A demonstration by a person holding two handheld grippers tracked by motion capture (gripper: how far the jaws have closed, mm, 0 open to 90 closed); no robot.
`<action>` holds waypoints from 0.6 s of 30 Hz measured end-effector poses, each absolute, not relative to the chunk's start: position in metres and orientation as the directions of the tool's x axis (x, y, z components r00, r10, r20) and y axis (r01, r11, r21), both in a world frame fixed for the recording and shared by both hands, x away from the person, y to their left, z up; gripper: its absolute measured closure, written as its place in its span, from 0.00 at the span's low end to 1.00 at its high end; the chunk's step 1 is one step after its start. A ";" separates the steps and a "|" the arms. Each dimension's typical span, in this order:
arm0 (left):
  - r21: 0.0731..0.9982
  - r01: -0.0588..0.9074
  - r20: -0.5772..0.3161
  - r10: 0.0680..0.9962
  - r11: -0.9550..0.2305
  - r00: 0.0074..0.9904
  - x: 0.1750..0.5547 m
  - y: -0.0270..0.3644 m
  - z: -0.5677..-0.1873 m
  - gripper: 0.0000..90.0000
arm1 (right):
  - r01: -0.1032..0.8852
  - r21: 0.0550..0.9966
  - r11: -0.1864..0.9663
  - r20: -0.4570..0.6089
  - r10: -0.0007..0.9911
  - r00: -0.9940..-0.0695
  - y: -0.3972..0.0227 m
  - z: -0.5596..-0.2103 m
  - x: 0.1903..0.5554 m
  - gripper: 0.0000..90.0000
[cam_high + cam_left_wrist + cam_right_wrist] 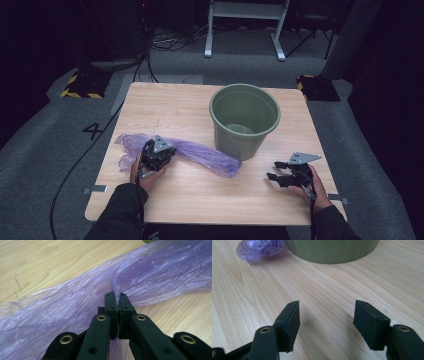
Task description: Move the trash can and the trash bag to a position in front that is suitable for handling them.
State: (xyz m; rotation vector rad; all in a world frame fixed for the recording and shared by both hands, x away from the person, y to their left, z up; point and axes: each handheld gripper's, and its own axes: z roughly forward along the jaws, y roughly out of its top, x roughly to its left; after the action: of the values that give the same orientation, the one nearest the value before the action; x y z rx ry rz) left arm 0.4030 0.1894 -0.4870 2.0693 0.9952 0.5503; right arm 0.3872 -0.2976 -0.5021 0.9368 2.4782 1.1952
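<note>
A crumpled purple plastic bag (202, 154) lies stretched across the wooden table (200, 200), from the left side to the foot of a green bucket (241, 143). My left gripper (158, 151) sits on the bag's left part. In the left gripper view its jaws (115, 296) are shut, with a fold of the purple film (162, 277) pinched between them. My right gripper (274, 170) hovers low over bare wood to the right of the bucket. Its jaws (327, 312) stand open with nothing between them. The bag's end (259, 248) and the bucket's base (332, 250) lie ahead of it.
The bucket stands upright at the table's far right-centre, with nothing visible inside it. Grey carpet surrounds the table, cables run along the floor at left, and a white frame stands at the back.
</note>
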 end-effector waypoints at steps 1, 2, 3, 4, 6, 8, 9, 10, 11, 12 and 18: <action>0.793 0.462 0.047 0.798 -0.396 0.601 0.403 0.192 -0.486 0.98 | 0.449 0.765 0.461 0.063 0.640 -0.766 -0.297 -0.502 0.388 0.40; 0.793 0.462 0.047 0.798 -0.396 0.601 0.403 0.192 -0.486 0.98 | 0.449 0.765 0.461 0.063 0.640 -0.766 -0.297 -0.502 0.388 0.40; 0.796 0.464 0.039 0.800 -0.387 0.599 0.403 0.193 -0.485 0.98 | 0.449 0.765 0.461 0.061 0.642 -0.764 -0.297 -0.502 0.388 0.40; 0.801 0.463 0.037 0.803 -0.380 0.595 0.403 0.195 -0.485 0.98 | 0.447 0.765 0.463 0.056 0.645 -0.762 -0.296 -0.502 0.388 0.39; 0.805 0.465 0.031 0.808 -0.369 0.588 0.404 0.197 -0.484 0.98 | 0.448 0.763 0.465 0.046 0.653 -0.756 -0.296 -0.502 0.389 0.38; 0.810 0.462 0.033 0.814 -0.361 0.580 0.404 0.199 -0.483 0.98 | 0.447 0.761 0.469 0.038 0.656 -0.753 -0.294 -0.502 0.388 0.37; 0.811 0.462 0.033 0.816 -0.360 0.577 0.403 0.200 -0.483 0.98 | 0.446 0.760 0.473 0.033 0.658 -0.752 -0.294 -0.502 0.388 0.36; 0.816 0.459 0.030 0.819 -0.352 0.573 0.402 0.201 -0.482 0.98 | 0.444 0.760 0.474 0.029 0.658 -0.752 -0.293 -0.502 0.388 0.36; 0.816 0.460 0.033 0.822 -0.351 0.568 0.401 0.202 -0.481 0.98 | 0.442 0.759 0.477 0.023 0.659 -0.752 -0.293 -0.502 0.388 0.36; 0.819 0.456 0.037 0.824 -0.349 0.565 0.401 0.202 -0.481 0.98 | 0.441 0.759 0.479 0.020 0.660 -0.751 -0.292 -0.502 0.388 0.36; 0.831 0.451 0.029 0.836 -0.324 0.548 0.399 0.205 -0.478 0.99 | 0.442 0.758 0.479 0.020 0.662 -0.749 -0.292 -0.503 0.388 0.35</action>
State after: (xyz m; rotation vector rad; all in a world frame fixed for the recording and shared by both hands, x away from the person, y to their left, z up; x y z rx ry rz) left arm 0.3994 0.2048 -0.4781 1.9627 1.0412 0.5930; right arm 0.3882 -0.2919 -0.5025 0.9405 2.4520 1.1372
